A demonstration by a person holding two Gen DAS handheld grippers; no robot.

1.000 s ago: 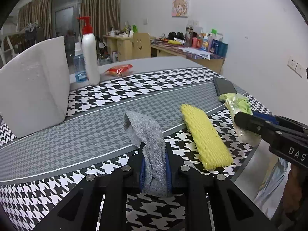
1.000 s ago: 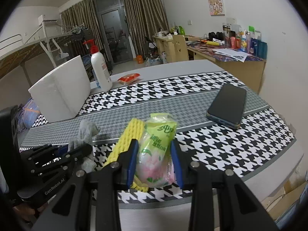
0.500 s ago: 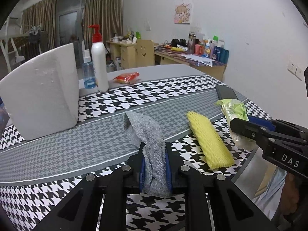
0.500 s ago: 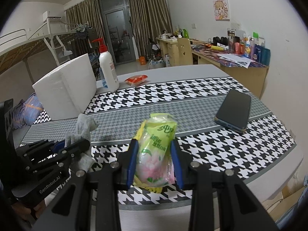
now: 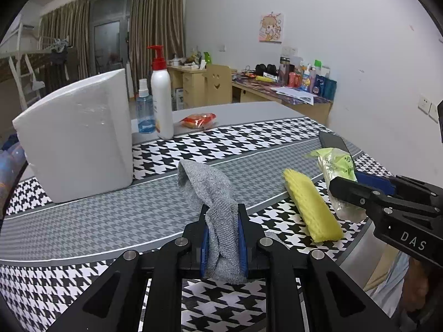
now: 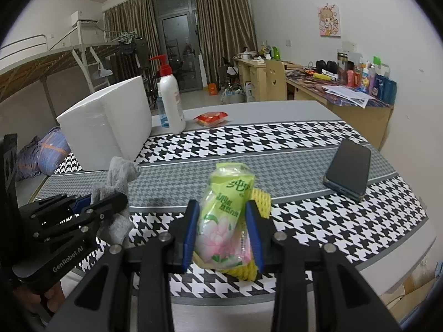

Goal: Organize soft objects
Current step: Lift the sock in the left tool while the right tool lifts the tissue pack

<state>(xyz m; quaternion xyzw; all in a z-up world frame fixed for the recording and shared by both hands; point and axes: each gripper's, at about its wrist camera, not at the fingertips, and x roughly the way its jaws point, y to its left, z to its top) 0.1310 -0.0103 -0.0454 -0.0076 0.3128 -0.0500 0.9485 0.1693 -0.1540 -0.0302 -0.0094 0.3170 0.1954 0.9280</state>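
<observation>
two bottles [image 5: 162, 96], one phone [image 6: 349, 170], one sock [image 5: 213, 191]

Indoor room light, pretty even and a bit cool, coming from overhead. Shadows on the tablecloth [image 6: 318, 221] are soft and faint. Heavy fisheye bend, black vignette in all corners. Center's sharp, the far background looks slightly soft and noisy.

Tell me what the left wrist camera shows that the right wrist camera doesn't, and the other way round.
Only the left wrist view shows the yellow foam sleeve nearly whole, plus the left gripper head-on, shut on the grey sock. Only the right wrist view shows the phone in full and the tissue pack label between the right gripper fingers. Both show the white foam box and pump bottle.
</observation>
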